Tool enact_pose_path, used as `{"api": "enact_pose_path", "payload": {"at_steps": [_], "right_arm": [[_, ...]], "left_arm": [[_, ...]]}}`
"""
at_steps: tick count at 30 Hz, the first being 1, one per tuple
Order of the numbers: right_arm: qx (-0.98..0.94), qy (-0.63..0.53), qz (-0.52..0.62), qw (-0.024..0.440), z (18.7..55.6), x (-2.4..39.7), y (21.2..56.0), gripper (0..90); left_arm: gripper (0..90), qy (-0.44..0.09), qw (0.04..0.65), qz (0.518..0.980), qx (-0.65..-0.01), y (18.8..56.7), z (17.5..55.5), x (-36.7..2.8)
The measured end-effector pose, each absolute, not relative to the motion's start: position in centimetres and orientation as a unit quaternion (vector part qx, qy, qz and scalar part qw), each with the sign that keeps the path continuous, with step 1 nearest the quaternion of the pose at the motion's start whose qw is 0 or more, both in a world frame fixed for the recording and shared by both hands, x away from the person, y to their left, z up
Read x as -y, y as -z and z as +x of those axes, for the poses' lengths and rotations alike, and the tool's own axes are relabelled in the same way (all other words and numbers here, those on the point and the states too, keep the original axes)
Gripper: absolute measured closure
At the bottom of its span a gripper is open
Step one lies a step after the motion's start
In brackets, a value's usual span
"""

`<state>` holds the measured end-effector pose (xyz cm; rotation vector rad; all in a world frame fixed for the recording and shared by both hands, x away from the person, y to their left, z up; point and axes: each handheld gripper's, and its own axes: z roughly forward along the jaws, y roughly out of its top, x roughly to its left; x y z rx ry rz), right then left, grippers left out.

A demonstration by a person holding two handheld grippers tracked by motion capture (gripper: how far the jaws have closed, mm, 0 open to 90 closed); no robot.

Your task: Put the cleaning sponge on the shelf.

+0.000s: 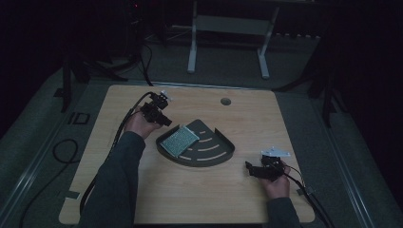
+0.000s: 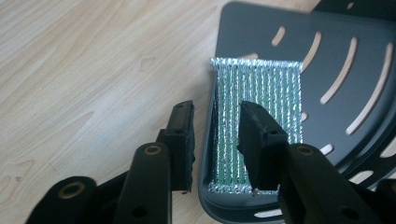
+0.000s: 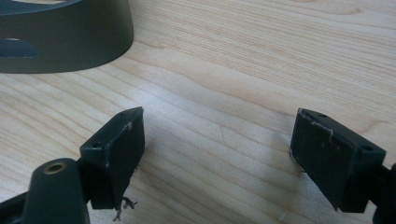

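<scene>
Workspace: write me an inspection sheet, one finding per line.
Surface: light wooden table, round hole near the far edge.
Job's things: silvery ribbed pad lies flat in the dark slotted tray.
Clutter: nothing seen.
Grippers: left hand-held gripper open just above the pad at the tray's rim, not gripping it; right hand-held gripper open over bare wood.
Cables: one trails from each gripper; a coil lies on the floor.
Surroundings: dark room, white table frame beyond.

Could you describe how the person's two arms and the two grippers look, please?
Both arms wear dark long sleeves. The left gripper and the right gripper are black, each with two blocky jaws on arms with brass-coloured rivets. The right gripper's pads look scuffed and frayed. A black cable trails from the left gripper, and a grey three-cornered plate tops the right one.
</scene>
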<state>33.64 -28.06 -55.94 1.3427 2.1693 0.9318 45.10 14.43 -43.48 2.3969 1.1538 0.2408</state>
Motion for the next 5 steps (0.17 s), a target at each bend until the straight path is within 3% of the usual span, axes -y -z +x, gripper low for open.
{"api": "enact_pose_path", "payload": {"at_steps": [5], "right_arm": [[-0.781, -0.336, 0.483, 0.211, 33.7, 28.1, 55.9, 17.5]], "left_arm": [[60.0, -0.083, 0.259, 0.854, -0.443, 43.4, 44.6, -15.9]]}}
